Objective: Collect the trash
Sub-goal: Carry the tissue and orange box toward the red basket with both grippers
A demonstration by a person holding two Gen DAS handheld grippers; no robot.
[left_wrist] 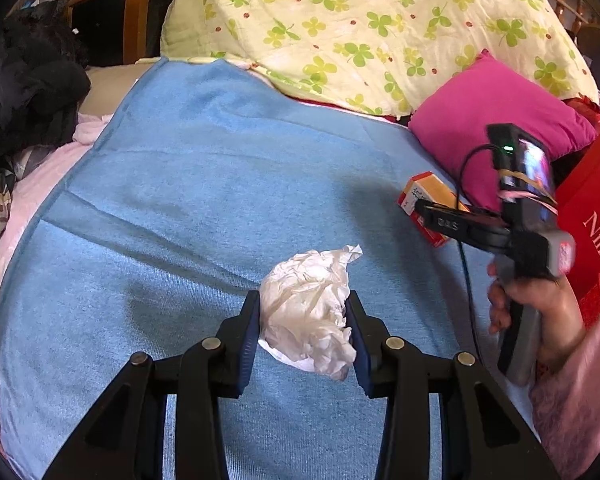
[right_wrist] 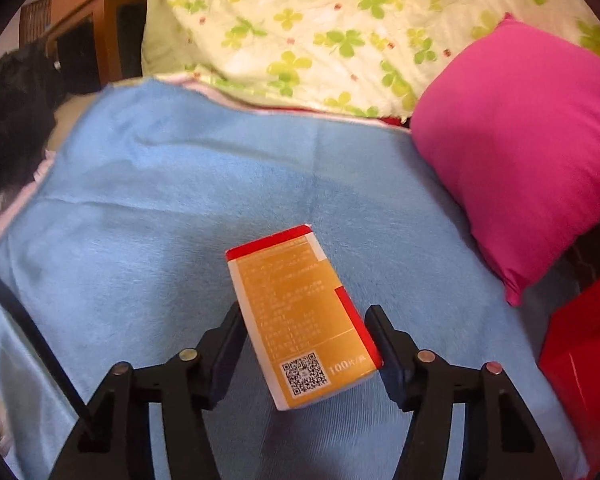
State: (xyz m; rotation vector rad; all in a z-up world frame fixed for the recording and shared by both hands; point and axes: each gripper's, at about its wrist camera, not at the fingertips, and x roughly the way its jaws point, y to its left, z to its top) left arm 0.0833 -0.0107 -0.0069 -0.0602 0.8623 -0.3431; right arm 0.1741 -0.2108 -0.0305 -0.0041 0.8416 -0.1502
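Left wrist view: the left claw is clamped on a crumpled white tissue above the blue blanket. The right claw straddles an orange-and-red carton, its right pad not touching.

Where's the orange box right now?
In the right wrist view the orange box lies on the blue blanket, between the right gripper's fingers, just left of the pink pillow.

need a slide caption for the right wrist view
Right gripper straddling an orange-and-red cardboard box lying on a blue fleece blanket.
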